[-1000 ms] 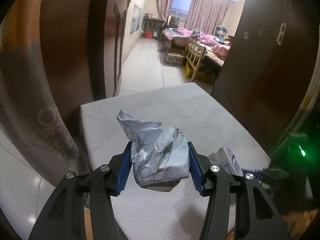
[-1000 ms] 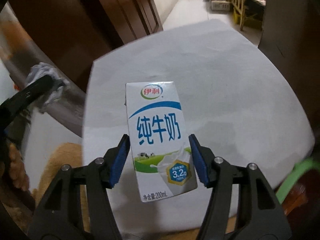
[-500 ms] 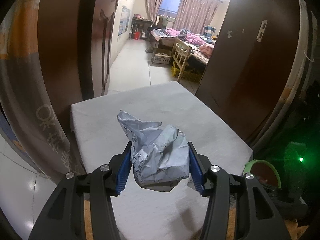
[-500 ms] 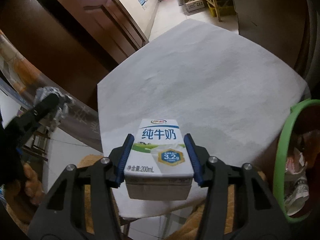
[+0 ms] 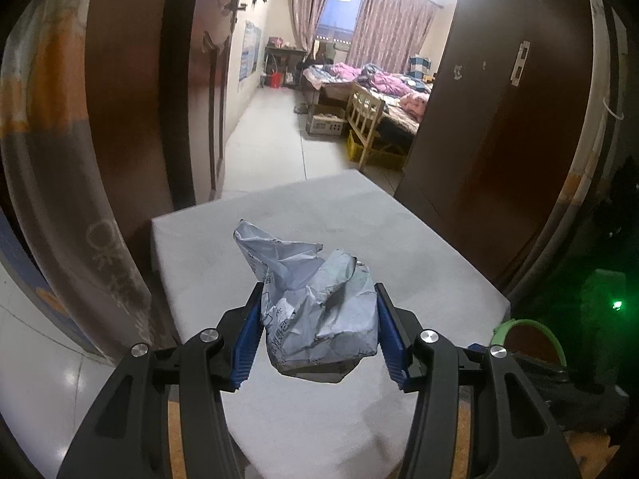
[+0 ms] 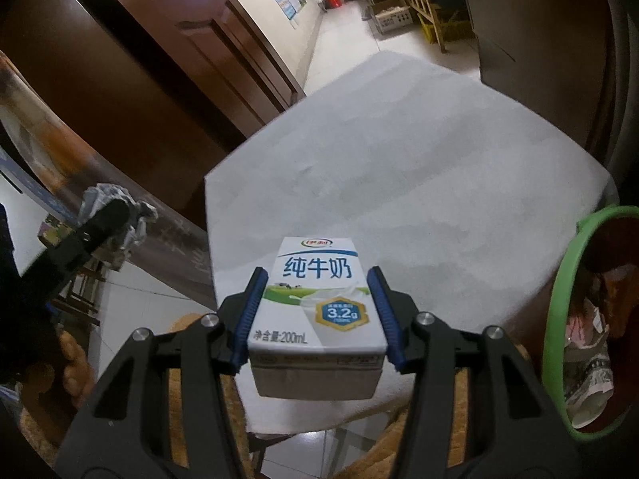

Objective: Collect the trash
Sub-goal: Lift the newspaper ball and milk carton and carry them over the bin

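We hold two pieces of trash at once, both lifted clear of the grey cloth-covered table.

In the right wrist view, the right gripper pinches the white, blue and green rectangular milk carton at lower centre of the frame, one blue ribbed pad on each narrow side; its jaws have just been closing onto it. We judge the small carton to be light and probably empty, with thin card walls that buckle if squeezed hard, and a glossy skin that could slide against the pads. The lower half, near the folded base where the card is stiffest, is the best place to hold it, and that is about where the pads sit.

In the left wrist view, the left gripper clamps the crumpled grey-white plastic mailer bag at centre frame. We judge it very light, soft and springy; it gives under pressure and may ooze out, so a grip across the thick middle of the wad suits it, not the loose peak sticking up to the upper left.

The green-rimmed bin, with scraps inside, shows at the right edge of the right wrist view, beside the table.
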